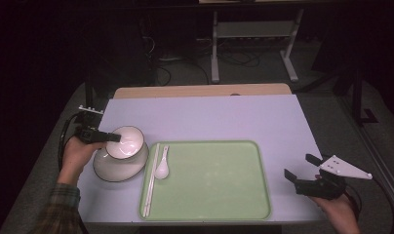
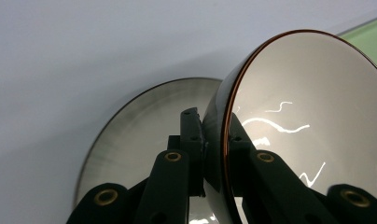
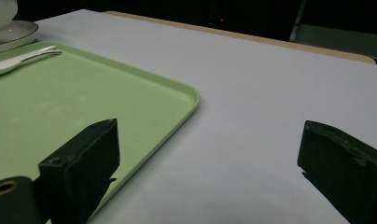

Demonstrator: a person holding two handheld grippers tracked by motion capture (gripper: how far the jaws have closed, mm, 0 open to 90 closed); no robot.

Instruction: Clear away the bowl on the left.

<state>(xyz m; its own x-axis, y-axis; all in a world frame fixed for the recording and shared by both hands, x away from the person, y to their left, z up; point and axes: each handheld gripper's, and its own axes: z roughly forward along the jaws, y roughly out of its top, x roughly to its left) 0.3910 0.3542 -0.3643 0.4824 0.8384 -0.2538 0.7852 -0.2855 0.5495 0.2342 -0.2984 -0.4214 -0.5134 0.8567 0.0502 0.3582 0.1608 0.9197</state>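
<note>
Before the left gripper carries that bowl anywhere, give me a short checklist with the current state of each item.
1. Left gripper clamped on the bowl rim, one jaw inside, one outside: ok.
2. Bowl level: not ok, it tilts over the plate.
3. Bowl clear of the plate: cannot tell.
4. Bare space on the green tray: ok; the spoon and chopsticks lie along its left edge.
5. Right gripper out of the way: ok, open and holding nothing beside the tray's right edge.
</note>
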